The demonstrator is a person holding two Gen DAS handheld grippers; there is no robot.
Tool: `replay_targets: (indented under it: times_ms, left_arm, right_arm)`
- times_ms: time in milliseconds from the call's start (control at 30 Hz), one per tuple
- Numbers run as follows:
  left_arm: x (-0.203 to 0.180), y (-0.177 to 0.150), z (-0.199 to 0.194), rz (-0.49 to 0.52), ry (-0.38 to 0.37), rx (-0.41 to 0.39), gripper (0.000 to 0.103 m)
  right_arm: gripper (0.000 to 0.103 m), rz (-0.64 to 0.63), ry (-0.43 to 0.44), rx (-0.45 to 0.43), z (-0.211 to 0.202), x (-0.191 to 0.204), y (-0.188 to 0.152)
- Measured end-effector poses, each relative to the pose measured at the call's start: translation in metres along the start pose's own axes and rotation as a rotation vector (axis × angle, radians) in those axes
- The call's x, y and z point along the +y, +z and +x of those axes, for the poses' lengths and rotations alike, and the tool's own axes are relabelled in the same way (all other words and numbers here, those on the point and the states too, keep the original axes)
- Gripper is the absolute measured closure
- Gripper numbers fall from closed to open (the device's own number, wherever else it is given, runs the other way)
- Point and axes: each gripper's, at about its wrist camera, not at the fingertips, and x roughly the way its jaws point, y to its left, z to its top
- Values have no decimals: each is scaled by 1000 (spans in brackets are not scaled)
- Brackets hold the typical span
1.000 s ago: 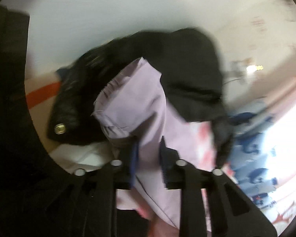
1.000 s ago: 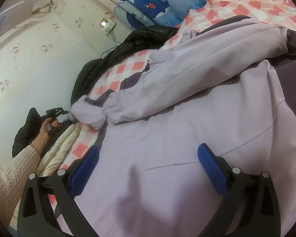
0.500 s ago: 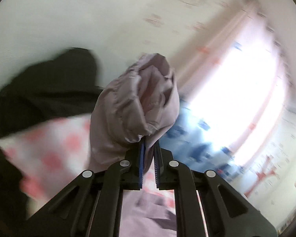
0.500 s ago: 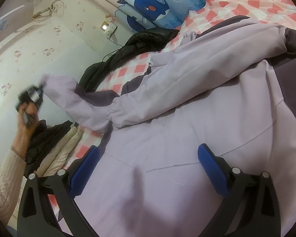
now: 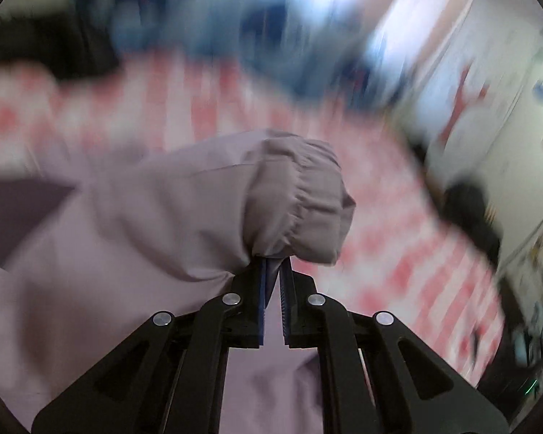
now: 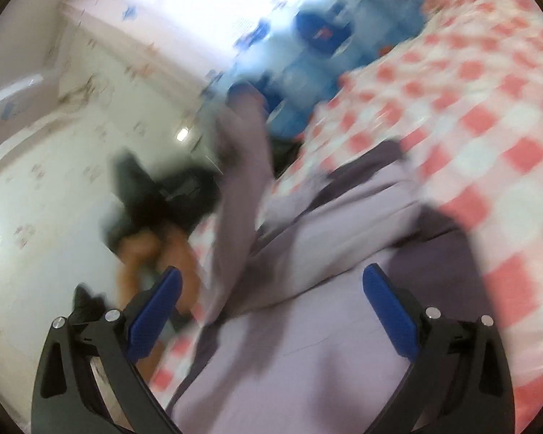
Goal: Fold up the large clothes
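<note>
A large lilac jacket (image 6: 307,361) with dark purple panels lies on the pink-and-white checked bed (image 6: 488,137). My left gripper (image 5: 274,271) is shut on the jacket's elastic sleeve cuff (image 5: 300,209) and holds it above the jacket body (image 5: 90,271). In the right wrist view the lifted sleeve (image 6: 242,181) stands up left of centre, blurred. My right gripper (image 6: 271,289) is open and empty, hovering over the jacket's body.
A black garment (image 6: 163,195) lies by the wall at the bed's left side. Blue whale-print curtains (image 6: 325,36) hang at the bright window behind the bed. A person's hand (image 6: 152,253) shows beside the left blue pad. Both views are motion-blurred.
My left gripper has swung the held cuff from near the wall up and over toward the jacket body. My right gripper has tilted and shifted; it stays open.
</note>
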Motion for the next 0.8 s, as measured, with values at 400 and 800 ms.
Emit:
replay_targets:
  times_ms: [400, 800]
  left_arm:
    - [-14, -25, -60, 132, 11, 225, 21]
    - [80, -73, -193, 54, 108, 72, 13]
  right_arm:
    - [7, 162, 83, 35, 15, -20, 23]
    - [18, 196, 4, 153, 115, -14, 31]
